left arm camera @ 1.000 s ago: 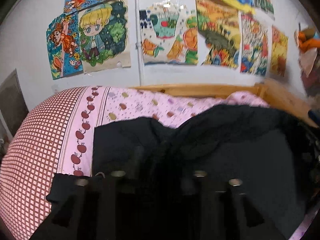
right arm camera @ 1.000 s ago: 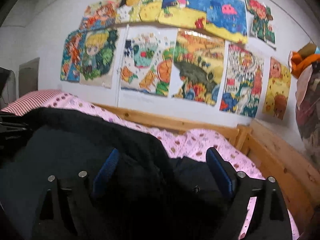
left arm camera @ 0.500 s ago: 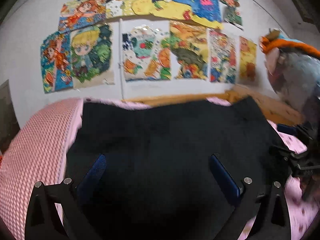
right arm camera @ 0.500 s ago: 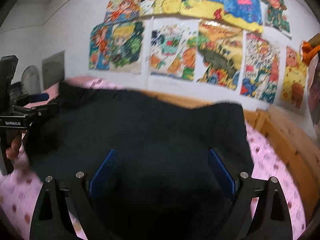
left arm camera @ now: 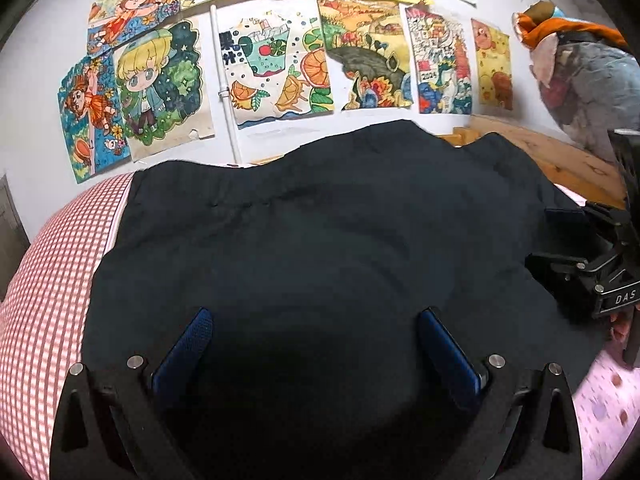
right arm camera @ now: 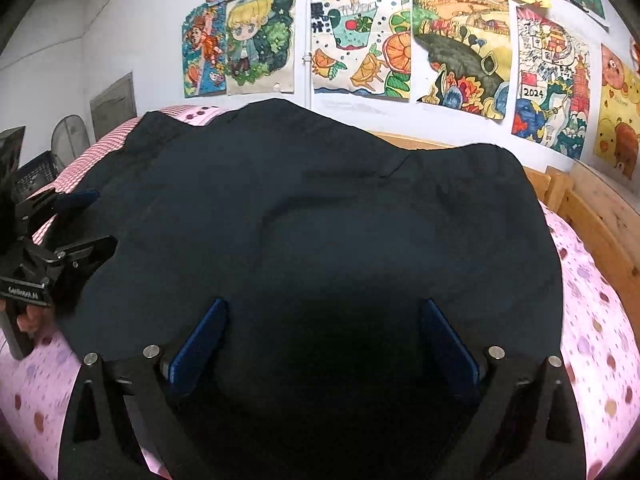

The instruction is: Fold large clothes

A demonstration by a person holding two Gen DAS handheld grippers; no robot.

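A large black garment (left arm camera: 320, 240) lies spread on the bed (right arm camera: 592, 320), over its pink dotted sheet. The left gripper (left arm camera: 316, 344) stands with jaws spread wide, pinching nothing. The right gripper (right arm camera: 324, 336) has jaws opening above the cloth's near edge, pads clear.

The dark garment (left arm camera: 320, 248) hides most of the bed (left arm camera: 52, 280) and runs off both pictures' bottom edges, its type unclear.

Black garment (left arm camera: 320, 248) — pink dotted sheet (right arm camera: 592, 320), red-white checked pillow (left arm camera: 48, 280) — blue-padded jaws.
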